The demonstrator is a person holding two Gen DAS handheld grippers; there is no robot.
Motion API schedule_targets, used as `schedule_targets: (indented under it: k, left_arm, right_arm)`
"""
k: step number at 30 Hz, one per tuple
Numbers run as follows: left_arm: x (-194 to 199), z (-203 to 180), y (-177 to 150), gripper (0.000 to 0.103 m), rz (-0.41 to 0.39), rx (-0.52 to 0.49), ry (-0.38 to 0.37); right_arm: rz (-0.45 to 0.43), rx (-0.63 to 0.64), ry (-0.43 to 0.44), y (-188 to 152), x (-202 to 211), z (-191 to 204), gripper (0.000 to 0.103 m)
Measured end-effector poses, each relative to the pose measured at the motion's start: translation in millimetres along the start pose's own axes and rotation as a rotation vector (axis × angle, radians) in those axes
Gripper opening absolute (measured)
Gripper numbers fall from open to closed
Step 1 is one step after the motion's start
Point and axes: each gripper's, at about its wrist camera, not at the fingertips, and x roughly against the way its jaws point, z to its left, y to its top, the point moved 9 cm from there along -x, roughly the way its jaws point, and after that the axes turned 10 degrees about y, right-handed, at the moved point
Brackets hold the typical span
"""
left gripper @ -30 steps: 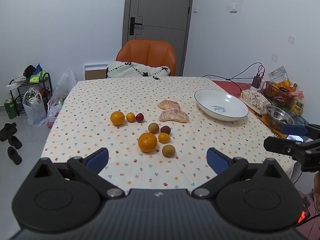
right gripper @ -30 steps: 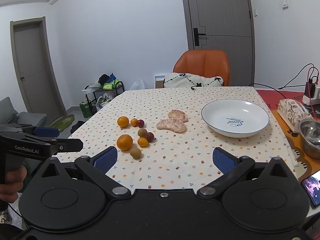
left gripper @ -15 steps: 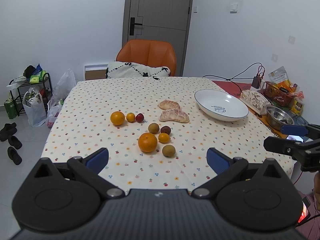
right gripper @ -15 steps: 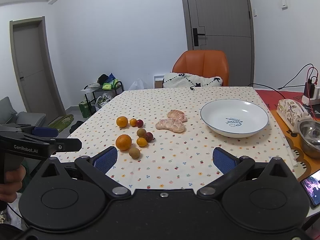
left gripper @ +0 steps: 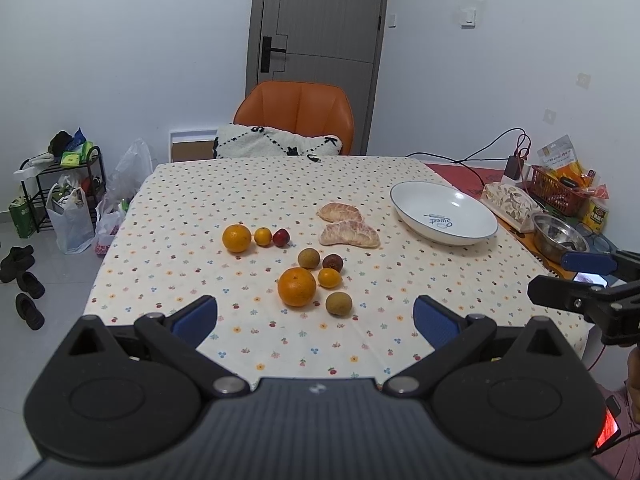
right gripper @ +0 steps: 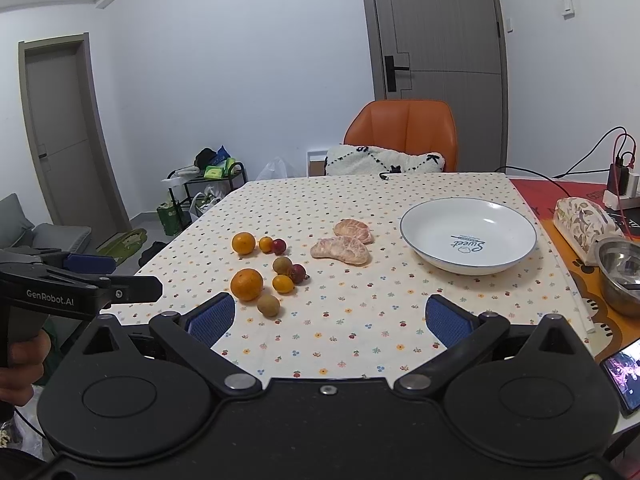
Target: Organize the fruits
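L gripper (left gripper: 315,316) & R gripper (right gripper: 327,316) both wide apart, holding nothing, above table edge.

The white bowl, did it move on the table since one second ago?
No. The bowl keeps its place beside the pomelo pieces.
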Motion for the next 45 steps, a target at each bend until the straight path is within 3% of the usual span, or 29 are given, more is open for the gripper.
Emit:
schedule_targets:
  k: [14,25,31,36,45]
  left_arm:
    - [0.6,1.9,2.1,0.103,-0.006,0.006,0.002]
    - [-5.5,8.0,7.9,0.103,-0.055,0.000,0.004]
    - [-23.9,10.0,7.4,0.103,-0.056,-0.002,0.001]
    - [-43.3,15.0,2.6,0.103,-0.031,0.007,-0.006]
    - [-78.0,29.5,-8.1,0.098,0.007,0.049,0.002]
  right_arm:
    - [-0.003,0.000,-0.001,1.3,0.7,-0.5,0.103]
    - [-0.013,0.025,0.014,-0.8,-7.4,3.8,0.103]
    - [-0.013,0.021,0.075,-1.9,-22.4,6.0,0.103]
    - [0.006,0.043,0.050,-8.2,-36.8,2.1,0.103]
    - [0.042,0.004,0.097,-15.4,-71.8,2.1,0.102]
